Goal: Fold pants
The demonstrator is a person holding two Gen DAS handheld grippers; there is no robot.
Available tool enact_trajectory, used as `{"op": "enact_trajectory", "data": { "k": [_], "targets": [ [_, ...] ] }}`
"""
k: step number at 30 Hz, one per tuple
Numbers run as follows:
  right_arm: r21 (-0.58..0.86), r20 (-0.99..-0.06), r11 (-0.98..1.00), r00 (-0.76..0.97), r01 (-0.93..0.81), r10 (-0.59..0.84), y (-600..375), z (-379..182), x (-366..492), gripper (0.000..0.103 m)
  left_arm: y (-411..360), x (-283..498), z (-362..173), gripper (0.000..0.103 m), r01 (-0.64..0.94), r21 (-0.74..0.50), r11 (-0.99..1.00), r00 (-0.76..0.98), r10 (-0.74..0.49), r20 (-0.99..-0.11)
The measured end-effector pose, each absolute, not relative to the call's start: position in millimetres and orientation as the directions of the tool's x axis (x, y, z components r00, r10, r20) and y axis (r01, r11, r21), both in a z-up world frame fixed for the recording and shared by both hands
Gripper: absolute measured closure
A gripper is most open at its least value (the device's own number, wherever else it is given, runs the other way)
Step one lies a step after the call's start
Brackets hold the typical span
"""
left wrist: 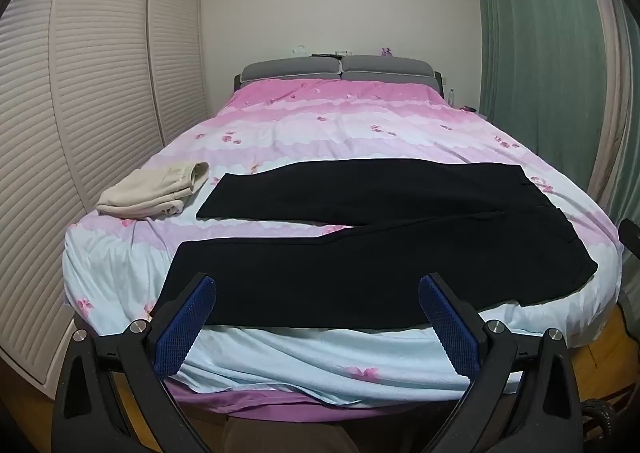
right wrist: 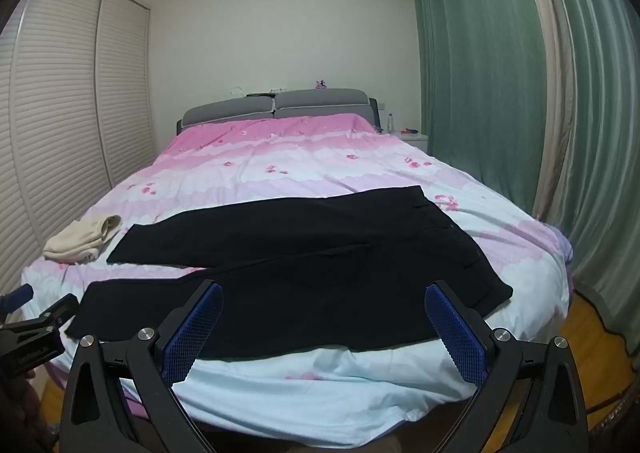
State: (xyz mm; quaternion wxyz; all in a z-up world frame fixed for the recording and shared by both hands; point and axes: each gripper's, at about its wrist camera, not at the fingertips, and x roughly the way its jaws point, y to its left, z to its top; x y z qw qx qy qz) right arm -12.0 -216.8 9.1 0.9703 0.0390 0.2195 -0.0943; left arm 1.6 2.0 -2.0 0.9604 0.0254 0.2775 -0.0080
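A pair of black fabric pants [left wrist: 380, 237] lies spread flat across the foot of the pink-and-blue floral quilt [left wrist: 320, 125], waistband seemingly to the right. The left gripper [left wrist: 318, 327] and right gripper [right wrist: 324, 333] hover before it, blue-padded fingers spread wide, empty. A folded beige garment [left wrist: 154, 189] rests beside the far leg.

— What are the black pants [left wrist: 380, 253] on the bed made of?
— A matt, smooth-lying cloth. The duvet cover [left wrist: 352, 125] beneath is soft printed cotton-like cloth, lightly creased.

— And the folded beige garment [left wrist: 156, 193]?
— A thicker, slightly napped fabric.

— The left gripper [left wrist: 318, 329]?
— Matt black plastic with bright metal bolts; its fingers [left wrist: 186, 327] carry blue pads of rough, gridded rubber. The right gripper [right wrist: 324, 333] looks the same.

— The surroundings?
— Slatted, matt wardrobe doors [left wrist: 100, 93], ribbed green curtains [right wrist: 480, 73], glossy wooden floor [right wrist: 584, 317].
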Motion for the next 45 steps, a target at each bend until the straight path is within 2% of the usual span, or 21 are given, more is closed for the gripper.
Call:
{"op": "enact_trajectory", "data": {
  "k": [45],
  "targets": [
    [0.034, -0.437, 0.979, 0.884, 0.201, -0.166, -216.1, 7.4, -12.0, 0.001, 4.1, 0.0, 2.7, 0.0, 0.019, 0.029, 0.999, 0.849, -0.001, -0.529]
  ]
}}
